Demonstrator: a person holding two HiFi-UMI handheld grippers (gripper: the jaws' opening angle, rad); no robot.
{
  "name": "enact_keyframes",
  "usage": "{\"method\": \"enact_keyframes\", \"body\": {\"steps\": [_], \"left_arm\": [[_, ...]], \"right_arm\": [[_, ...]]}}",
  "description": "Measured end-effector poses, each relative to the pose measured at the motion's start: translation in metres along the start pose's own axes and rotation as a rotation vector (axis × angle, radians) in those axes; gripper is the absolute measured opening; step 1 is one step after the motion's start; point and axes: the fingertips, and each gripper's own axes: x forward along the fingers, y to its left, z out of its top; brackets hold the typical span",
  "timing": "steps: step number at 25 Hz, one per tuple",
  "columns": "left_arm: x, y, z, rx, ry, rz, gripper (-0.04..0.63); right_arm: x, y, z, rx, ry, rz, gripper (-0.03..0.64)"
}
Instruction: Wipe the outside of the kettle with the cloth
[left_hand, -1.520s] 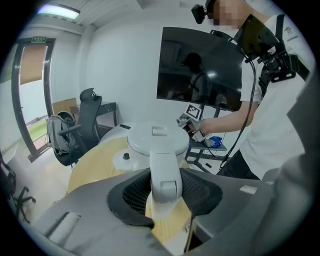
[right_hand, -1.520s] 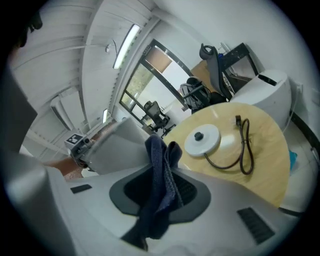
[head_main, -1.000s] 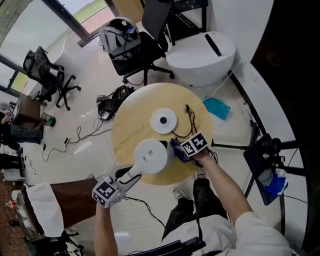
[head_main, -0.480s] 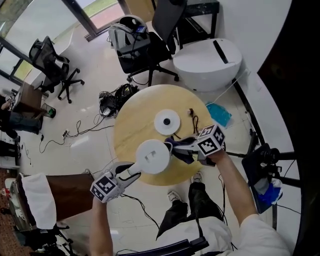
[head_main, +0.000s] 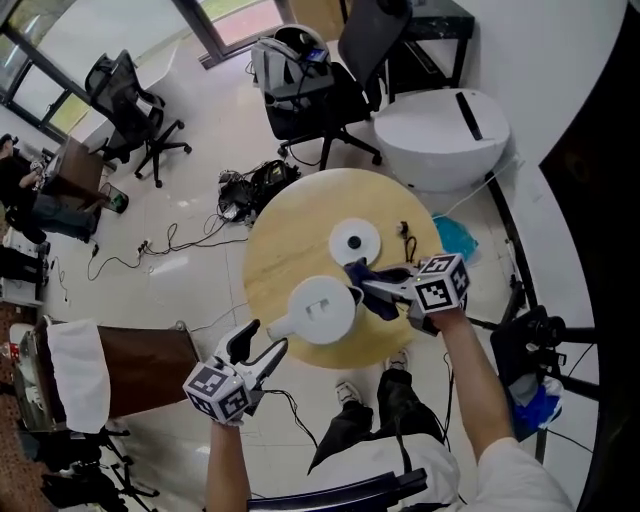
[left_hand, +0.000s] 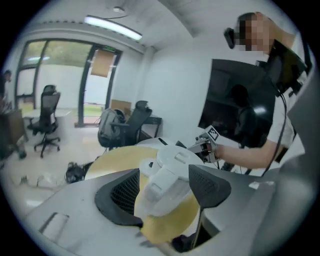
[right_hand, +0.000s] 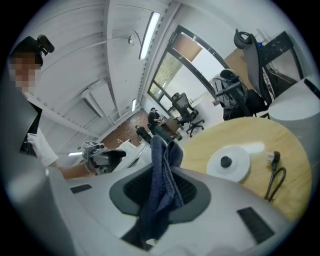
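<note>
Cloth (right_hand: 161, 185) clamped in right gripper (head_main: 372, 282); left gripper (head_main: 258, 347) jaws just opened, kettle handle (left_hand: 152, 187) untouched between them; I'd regrip before wiping.

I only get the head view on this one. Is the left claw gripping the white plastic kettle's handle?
Observer: No. The left gripper view shows the left claw with its jaws wide apart, having just been opening. The handle of the white plastic kettle sits between them, and neither pad presses on it.
Operator: And what is the right claw doing?
Observer: In the right gripper view, the right claw is shut on the dark blue cloth. The cloth is bunched between the pads, with its loose end sticking out past the tips.
</note>
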Motion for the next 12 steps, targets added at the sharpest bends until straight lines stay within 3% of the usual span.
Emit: {"method": "enact_keyframes", "body": {"steps": [3, 6, 12], "left_arm": [[-0.005, -0.031, -0.016, -0.184, -0.011, -0.022, 0.263], [0.007, -0.060, -0.027, -0.221, 0.001, -0.055, 0.216], [0.028, -0.048, -0.032, -0.322, -0.006, 0.044, 0.250]], "right_arm": [[0.007, -0.003, 0.021, -0.014, -0.036, -0.008, 0.084], [0.015, 0.002, 0.034, -0.030, -0.046, 0.021, 0.084], [0.024, 0.003, 0.033, -0.009, -0.021, 0.068, 0.084]]}}
